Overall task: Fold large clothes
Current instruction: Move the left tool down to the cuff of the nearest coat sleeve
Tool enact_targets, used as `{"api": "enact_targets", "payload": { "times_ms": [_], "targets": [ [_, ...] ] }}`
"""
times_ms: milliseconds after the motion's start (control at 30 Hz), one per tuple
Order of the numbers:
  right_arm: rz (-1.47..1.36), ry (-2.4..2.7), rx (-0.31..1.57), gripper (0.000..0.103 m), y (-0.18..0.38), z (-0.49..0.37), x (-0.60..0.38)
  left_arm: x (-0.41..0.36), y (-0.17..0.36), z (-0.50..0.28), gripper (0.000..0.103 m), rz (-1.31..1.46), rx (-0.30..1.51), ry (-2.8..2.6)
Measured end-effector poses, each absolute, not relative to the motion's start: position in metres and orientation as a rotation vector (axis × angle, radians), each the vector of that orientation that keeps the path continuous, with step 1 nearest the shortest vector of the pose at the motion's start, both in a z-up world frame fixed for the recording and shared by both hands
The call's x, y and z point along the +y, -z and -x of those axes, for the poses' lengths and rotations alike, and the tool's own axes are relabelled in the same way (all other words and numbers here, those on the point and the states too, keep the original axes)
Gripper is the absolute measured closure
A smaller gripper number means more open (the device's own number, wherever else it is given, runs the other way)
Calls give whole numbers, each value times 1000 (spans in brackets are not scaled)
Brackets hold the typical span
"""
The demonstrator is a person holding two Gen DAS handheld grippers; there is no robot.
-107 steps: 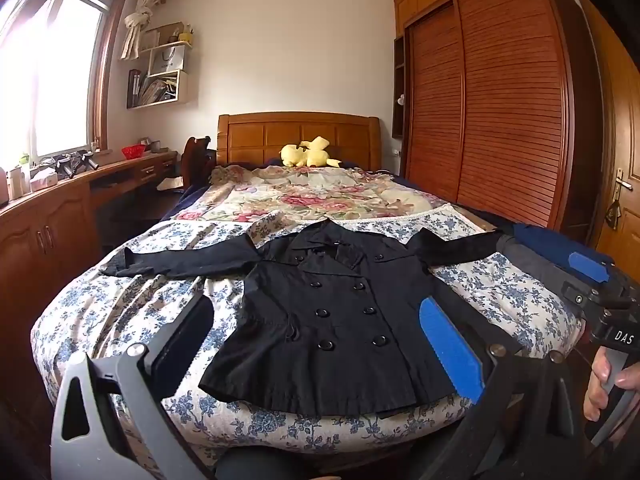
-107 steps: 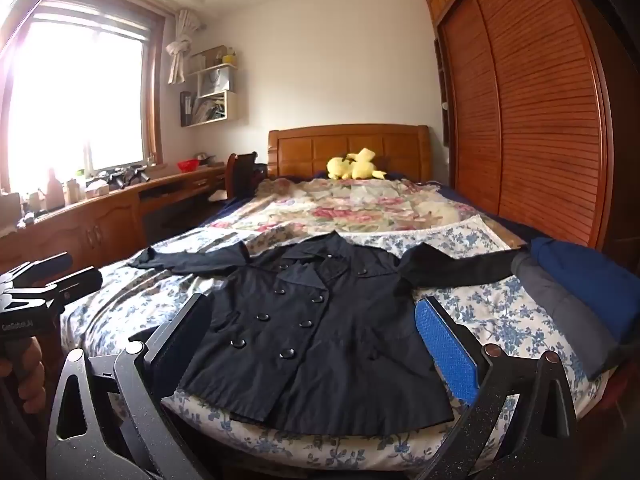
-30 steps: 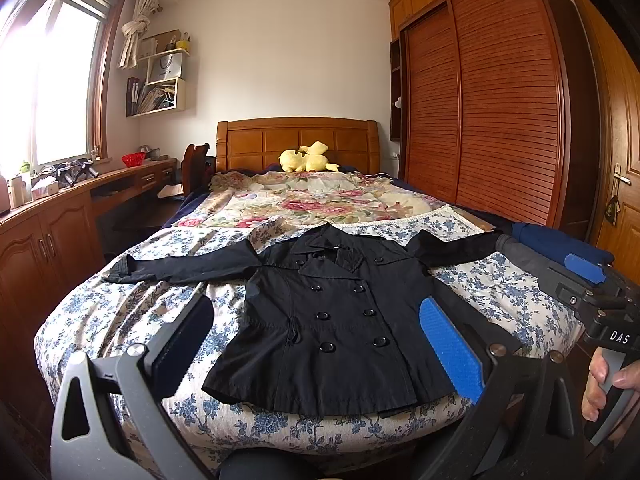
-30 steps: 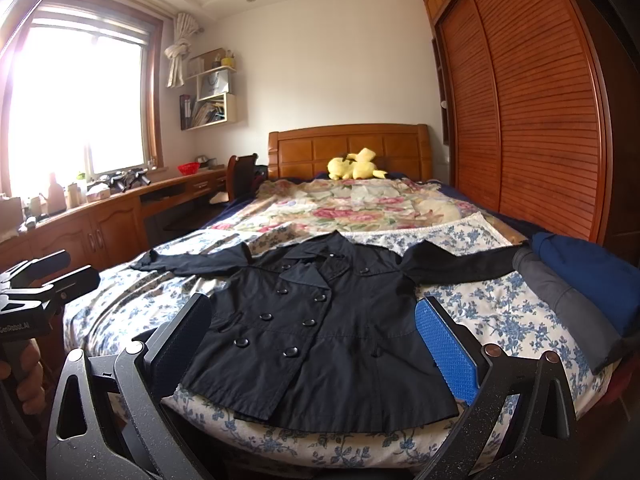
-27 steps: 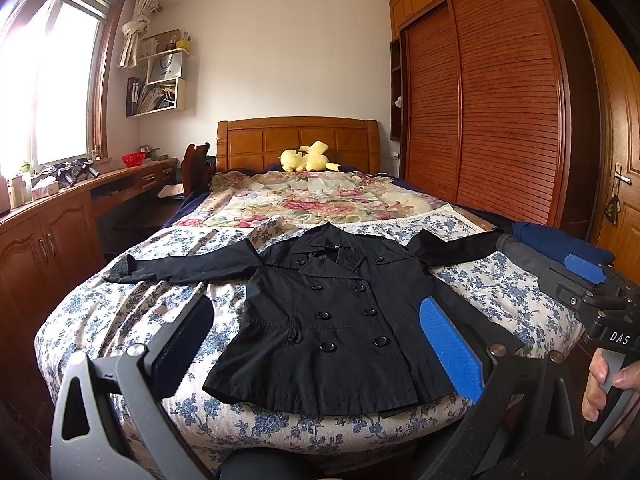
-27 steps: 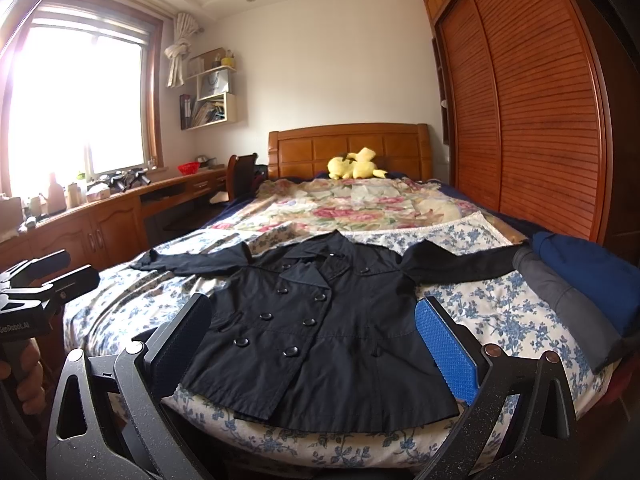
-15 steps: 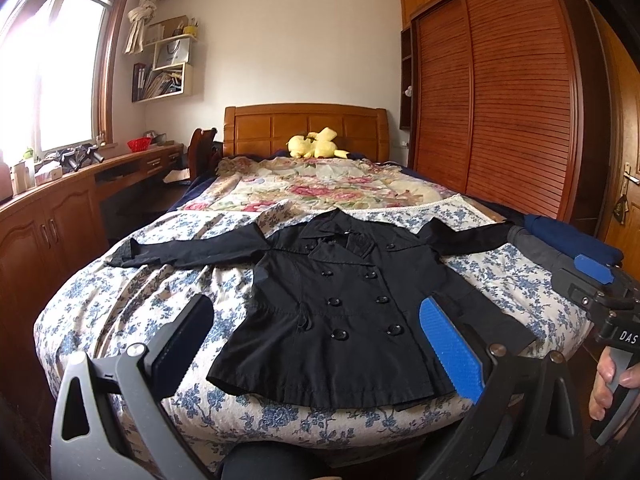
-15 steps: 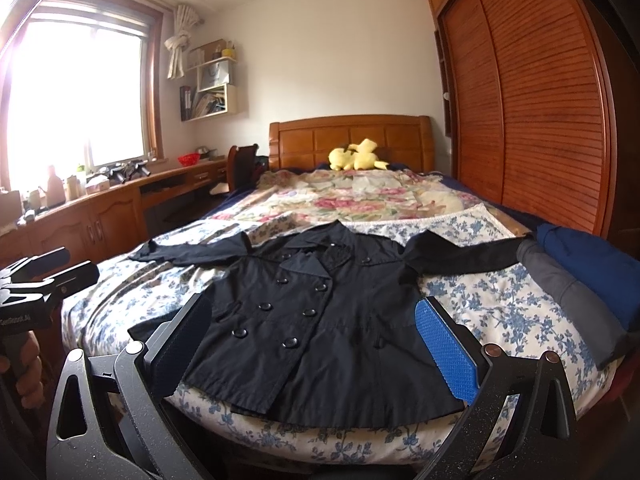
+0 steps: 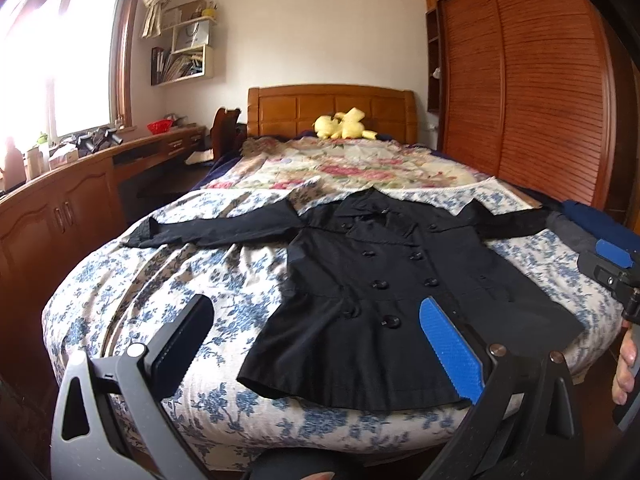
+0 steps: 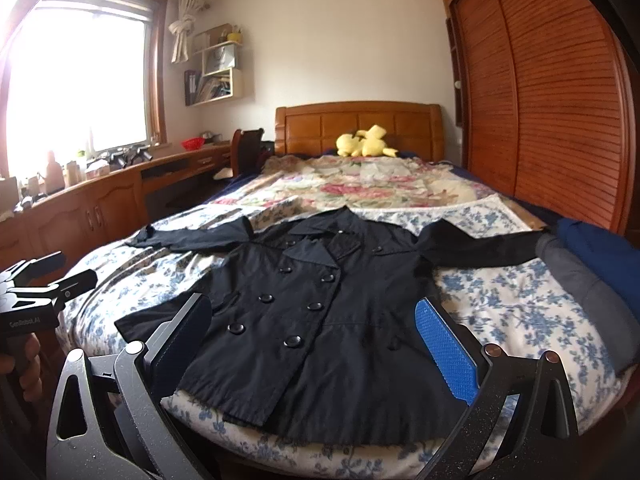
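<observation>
Hovering just short of the near edge of the bed (image 9: pixel 132 280), the left hand-held gripper (image 9: pixel 316 344) has its jaws spread wide with nothing between them, one black pad (image 9: pixel 180 344) over the flowered bedspread (image 9: pixel 192 280) and one blue pad (image 9: pixel 450 354) over the lower right part of the black coat (image 9: pixel 380 280). The right hand-held gripper (image 10: pixel 312 344) is likewise wide apart and holds nothing, its two pads framing the coat's hem from the near side; neither gripper touches the cloth. In the left wrist view the right gripper shows at the far right edge, held by a hand (image 9: pixel 624 368); in the right wrist view the left one shows at the left edge with another hand (image 10: pixel 24 364) below it. The coat lies flat, front up and buttoned, on the near half of the bed, collar toward the far headboard (image 9: pixel 328 110), hem close to the near edge, and both sleeves stretched straight out to left and right. The right sleeve end reaches a stack of grey and blue folded clothes (image 10: pixel 588 264) at the bed's right edge. Bare bedspread lies on the left of the coat and beyond its collar, where a second floral quilt (image 10: pixel 360 184) runs to a yellow plush toy (image 10: pixel 366 142). A wooden worktop (image 10: pixel 120 176) lines the left wall and a wardrobe (image 10: pixel 560 100) the right.
</observation>
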State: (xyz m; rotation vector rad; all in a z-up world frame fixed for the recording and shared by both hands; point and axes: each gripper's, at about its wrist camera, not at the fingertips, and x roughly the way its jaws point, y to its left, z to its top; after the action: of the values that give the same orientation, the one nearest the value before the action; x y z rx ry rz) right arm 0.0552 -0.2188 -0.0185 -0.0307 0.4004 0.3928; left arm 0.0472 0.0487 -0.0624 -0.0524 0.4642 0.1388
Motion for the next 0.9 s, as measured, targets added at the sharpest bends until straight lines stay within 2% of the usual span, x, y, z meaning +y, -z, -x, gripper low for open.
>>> {"api": "enact_targets", "payload": {
  "times_ms": [367, 900],
  "targets": [
    [52, -463, 461, 0, 60, -127, -183, 102, 108, -93, 0, 101, 581, -162],
    [137, -603, 554, 0, 98, -232, -97, 182, 126, -134, 0, 129, 642, -189]
  ]
}}
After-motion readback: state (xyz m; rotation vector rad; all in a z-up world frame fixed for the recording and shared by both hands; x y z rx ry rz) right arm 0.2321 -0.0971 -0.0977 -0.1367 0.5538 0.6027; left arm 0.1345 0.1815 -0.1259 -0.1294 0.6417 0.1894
